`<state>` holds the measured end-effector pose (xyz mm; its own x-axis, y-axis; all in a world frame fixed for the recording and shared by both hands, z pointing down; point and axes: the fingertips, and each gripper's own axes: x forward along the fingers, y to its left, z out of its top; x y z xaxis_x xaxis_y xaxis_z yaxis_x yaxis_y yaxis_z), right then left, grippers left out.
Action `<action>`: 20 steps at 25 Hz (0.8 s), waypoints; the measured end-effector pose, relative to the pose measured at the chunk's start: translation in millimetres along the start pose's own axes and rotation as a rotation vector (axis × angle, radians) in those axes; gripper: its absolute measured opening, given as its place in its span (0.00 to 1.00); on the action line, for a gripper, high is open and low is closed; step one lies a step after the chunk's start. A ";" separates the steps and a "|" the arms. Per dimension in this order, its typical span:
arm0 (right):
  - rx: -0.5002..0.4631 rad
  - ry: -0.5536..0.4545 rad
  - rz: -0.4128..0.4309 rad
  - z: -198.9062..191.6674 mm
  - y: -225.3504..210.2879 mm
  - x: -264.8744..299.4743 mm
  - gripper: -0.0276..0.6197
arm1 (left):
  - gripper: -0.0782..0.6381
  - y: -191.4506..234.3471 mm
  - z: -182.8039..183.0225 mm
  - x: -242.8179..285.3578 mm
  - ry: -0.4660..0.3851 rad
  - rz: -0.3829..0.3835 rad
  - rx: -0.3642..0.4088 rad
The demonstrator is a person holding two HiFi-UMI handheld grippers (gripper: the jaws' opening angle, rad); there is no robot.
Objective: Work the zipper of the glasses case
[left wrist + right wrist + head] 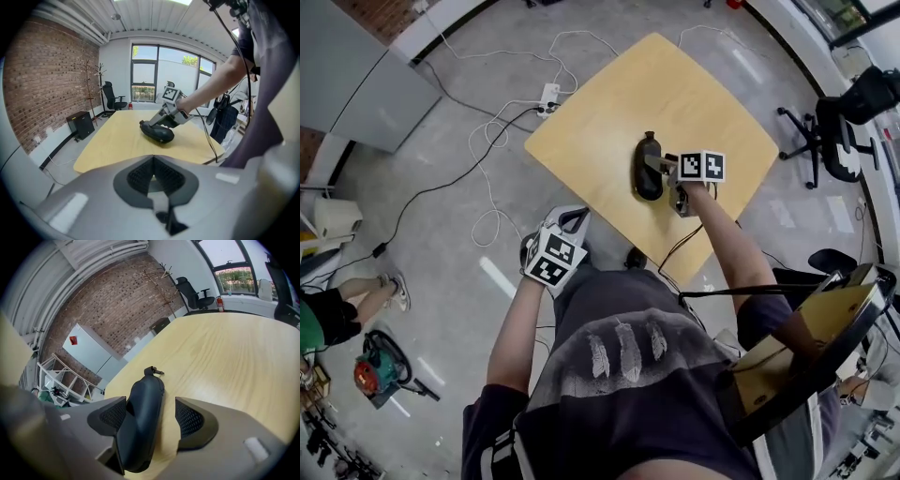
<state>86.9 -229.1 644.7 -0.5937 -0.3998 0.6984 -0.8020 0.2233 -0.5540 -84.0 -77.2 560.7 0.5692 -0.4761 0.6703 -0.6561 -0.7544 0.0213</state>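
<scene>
Now my right claw [151, 420] straddles the case [140, 437] lengthwise, jaws wide, unclamped, pull [151, 371] at far end; left claw [153, 176] closed, empty, farther.

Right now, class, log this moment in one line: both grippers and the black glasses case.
left gripper: shut, empty | right gripper: open, astride black oval glasses case | case: flat on pale wooden table
</scene>
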 end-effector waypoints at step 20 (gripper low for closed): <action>-0.219 -0.376 0.187 81.3 84.0 -98.8 0.05 | 0.11 9.3 86.5 -71.2 -0.232 0.300 -0.091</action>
<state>83.5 -243.2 492.2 -0.6970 -0.6198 0.3605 -0.7023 0.4886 -0.5178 -87.8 -89.5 449.0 0.4355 -0.7668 0.4715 -0.8457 -0.5280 -0.0774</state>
